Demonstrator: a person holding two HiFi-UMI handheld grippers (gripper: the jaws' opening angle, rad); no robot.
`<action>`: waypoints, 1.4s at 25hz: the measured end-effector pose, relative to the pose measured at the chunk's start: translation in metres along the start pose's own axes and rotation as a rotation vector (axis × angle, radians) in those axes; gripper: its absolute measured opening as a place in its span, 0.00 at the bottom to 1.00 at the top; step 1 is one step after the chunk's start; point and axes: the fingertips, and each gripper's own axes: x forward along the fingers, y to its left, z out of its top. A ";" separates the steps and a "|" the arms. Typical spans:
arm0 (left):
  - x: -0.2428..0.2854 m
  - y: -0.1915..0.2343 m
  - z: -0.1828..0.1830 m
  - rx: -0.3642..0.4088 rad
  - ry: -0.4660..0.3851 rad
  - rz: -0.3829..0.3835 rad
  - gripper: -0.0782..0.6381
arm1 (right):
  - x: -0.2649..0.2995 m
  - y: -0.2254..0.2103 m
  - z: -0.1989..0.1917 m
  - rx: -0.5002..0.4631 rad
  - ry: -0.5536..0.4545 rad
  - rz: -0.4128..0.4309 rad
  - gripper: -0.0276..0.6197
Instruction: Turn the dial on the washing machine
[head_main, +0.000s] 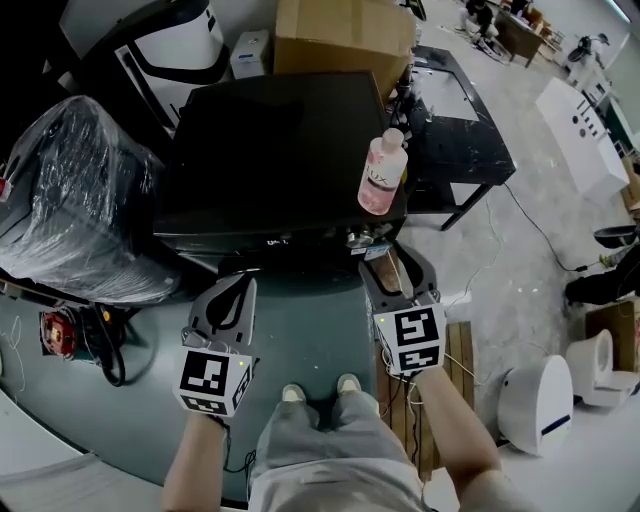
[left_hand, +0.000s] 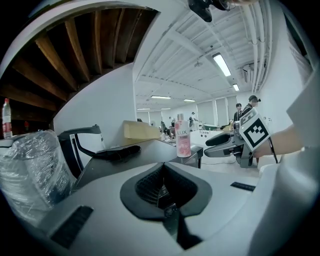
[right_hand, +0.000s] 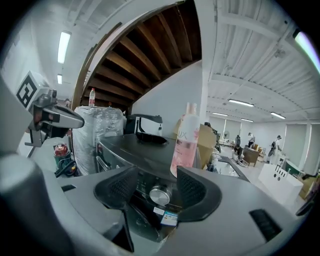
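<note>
The black washing machine (head_main: 270, 150) stands in front of me, and a pink bottle (head_main: 382, 172) sits on its top right corner. Its silver dial (right_hand: 159, 195) is on the front panel. My right gripper (right_hand: 157, 186) is open just short of the dial. The dial shows between the two pads and neither pad touches it. In the head view this right gripper (head_main: 388, 268) points at the panel's right end, under the bottle. My left gripper (head_main: 238, 290) hangs shut and empty before the machine's lower front, left of centre. In its own view the left gripper (left_hand: 162, 194) has its pads together.
A plastic-wrapped bulky object (head_main: 70, 200) stands left of the machine. A cardboard box (head_main: 340, 35) is behind it and a black table (head_main: 455, 130) is to its right. A red tool with cable (head_main: 58, 335) lies on the floor at left. A white appliance (head_main: 535, 400) sits at right.
</note>
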 end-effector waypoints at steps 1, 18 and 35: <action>0.004 0.002 -0.005 0.001 -0.004 0.000 0.14 | 0.006 0.002 -0.005 -0.003 0.006 -0.001 0.46; 0.030 0.015 -0.082 -0.037 -0.033 0.001 0.14 | 0.090 0.009 -0.079 -0.042 0.036 -0.099 0.50; 0.034 0.004 -0.129 -0.083 0.023 -0.040 0.14 | 0.116 0.014 -0.108 -0.966 0.214 -0.243 0.55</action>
